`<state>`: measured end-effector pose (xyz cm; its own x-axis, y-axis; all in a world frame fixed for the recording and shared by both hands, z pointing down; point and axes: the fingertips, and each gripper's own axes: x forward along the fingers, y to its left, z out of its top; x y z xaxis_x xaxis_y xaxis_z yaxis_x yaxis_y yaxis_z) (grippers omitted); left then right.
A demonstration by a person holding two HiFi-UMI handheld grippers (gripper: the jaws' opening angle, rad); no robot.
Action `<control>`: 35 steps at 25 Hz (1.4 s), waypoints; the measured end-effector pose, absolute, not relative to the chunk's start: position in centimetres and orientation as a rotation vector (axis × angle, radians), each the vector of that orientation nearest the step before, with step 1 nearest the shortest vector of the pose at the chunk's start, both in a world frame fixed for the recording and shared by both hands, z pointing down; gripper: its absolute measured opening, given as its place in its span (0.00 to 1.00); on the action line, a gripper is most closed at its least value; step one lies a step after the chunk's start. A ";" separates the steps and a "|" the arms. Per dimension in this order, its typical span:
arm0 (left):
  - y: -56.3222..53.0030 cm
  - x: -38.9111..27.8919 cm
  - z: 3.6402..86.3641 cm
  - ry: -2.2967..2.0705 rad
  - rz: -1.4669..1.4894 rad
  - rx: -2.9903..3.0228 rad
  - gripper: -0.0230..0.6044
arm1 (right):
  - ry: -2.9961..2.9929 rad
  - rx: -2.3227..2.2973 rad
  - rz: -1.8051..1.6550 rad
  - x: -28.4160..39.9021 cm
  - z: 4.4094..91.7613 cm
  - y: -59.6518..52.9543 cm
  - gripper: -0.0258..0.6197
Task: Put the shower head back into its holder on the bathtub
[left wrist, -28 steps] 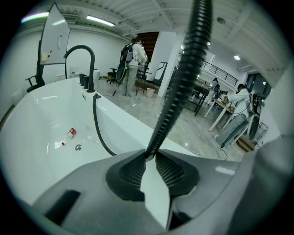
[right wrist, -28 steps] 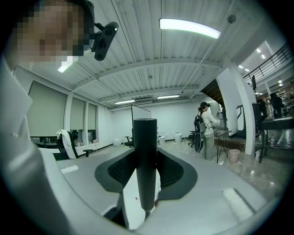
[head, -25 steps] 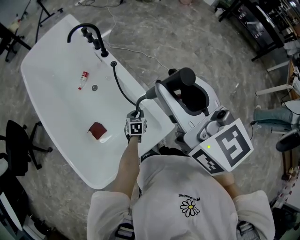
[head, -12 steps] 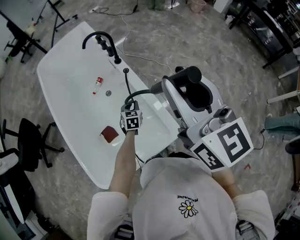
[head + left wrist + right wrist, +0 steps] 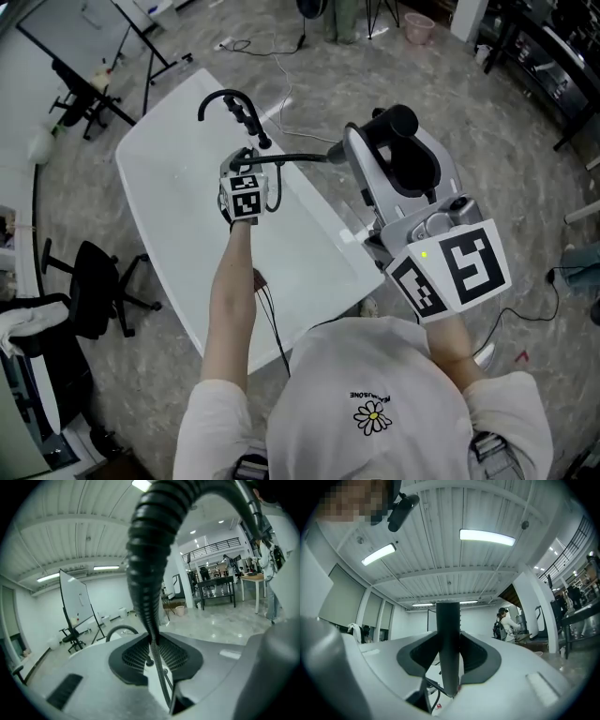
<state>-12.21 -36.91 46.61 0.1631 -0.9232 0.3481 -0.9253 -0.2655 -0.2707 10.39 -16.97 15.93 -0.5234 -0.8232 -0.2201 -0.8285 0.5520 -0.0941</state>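
Observation:
The white bathtub (image 5: 178,141) lies below me with its black faucet (image 5: 230,101) at the far end. My left gripper (image 5: 247,164) hangs over the tub near the faucet knobs, shut on the black ribbed hose (image 5: 147,573), which rises from between its jaws. In the head view the hose (image 5: 300,157) runs right to the black shower head (image 5: 398,122). My right gripper (image 5: 367,155) is shut on the shower head's handle (image 5: 448,639), which stands upright between its jaws, beside the tub's right rim. I cannot make out the holder.
A black office chair (image 5: 94,281) stands left of the tub. A whiteboard on a stand (image 5: 84,37) is at the far left. A cable (image 5: 274,328) trails on the floor near my feet. A pink bucket (image 5: 419,28) sits at the back.
My left gripper has risen and moved along the tub toward the faucet, pulling the hose up with it. The right gripper has lifted slightly with the shower head.

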 end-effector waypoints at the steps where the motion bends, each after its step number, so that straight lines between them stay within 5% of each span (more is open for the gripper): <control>1: -37.4 -12.1 44.7 -1.932 0.703 2.406 0.13 | 2.549 -1.366 0.028 10.5 15.9 -16.8 0.26; 14: -40.8 -9.7 31.8 -2.012 0.547 2.643 0.13 | 2.549 -1.295 0.036 8.5 14.9 -17.9 0.26; 25: -43.4 -10.6 41.2 -1.859 0.595 2.537 0.13 | 2.621 -1.377 -0.023 5.9 19.1 -22.3 0.26; 35: -42.6 -13.5 57.9 -1.663 0.776 2.202 0.13 | 2.675 -1.420 -0.074 3.8 22.1 -26.8 0.26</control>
<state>-13.53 -42.57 57.91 0.1954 -0.8012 0.5656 -0.9482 -0.3015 -0.0996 3.84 -26.80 22.14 -0.5558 -0.8278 -0.0758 -0.8224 0.5609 -0.0953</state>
